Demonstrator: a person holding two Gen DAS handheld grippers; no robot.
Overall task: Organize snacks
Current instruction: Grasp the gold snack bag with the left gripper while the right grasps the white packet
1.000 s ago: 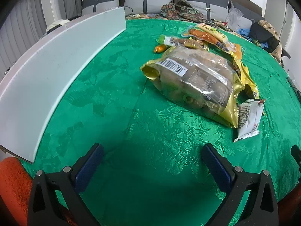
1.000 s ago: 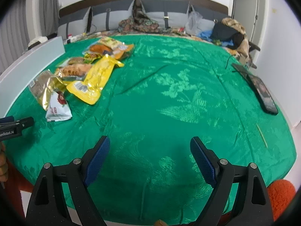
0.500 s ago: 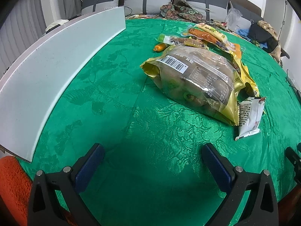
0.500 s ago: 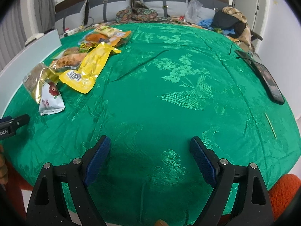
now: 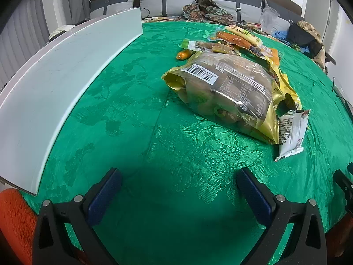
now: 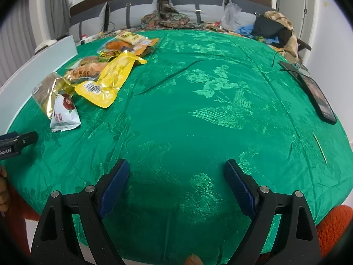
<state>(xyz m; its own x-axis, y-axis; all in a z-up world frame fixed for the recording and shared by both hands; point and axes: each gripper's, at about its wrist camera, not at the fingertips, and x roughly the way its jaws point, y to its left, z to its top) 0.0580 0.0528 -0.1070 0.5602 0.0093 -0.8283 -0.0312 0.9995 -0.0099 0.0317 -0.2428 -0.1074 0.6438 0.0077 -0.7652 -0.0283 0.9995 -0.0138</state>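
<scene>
Both grippers hang over the green cloth (image 6: pixel 198 88) with jaws spread wide and nothing between them – the left gripper (image 5: pixel 178 190) near the white board (image 5: pixel 55 84), the right gripper (image 6: pixel 176 181) above bare cloth. The snacks lie in one loose cluster ahead of the left gripper: one big gold bag (image 5: pixel 225 92), one small white packet (image 5: pixel 291 134) touching its corner, one yellow pouch (image 6: pixel 110 79), one orange sausage (image 5: pixel 184 54), and several more packets (image 5: pixel 238 39) behind, overlapping – too tangled to count. One phone (image 6: pixel 315 95) lies well apart at the right.

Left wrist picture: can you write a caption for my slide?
Open left gripper hovers over a green tablecloth, facing a big gold snack bag and a small white packet.
</scene>
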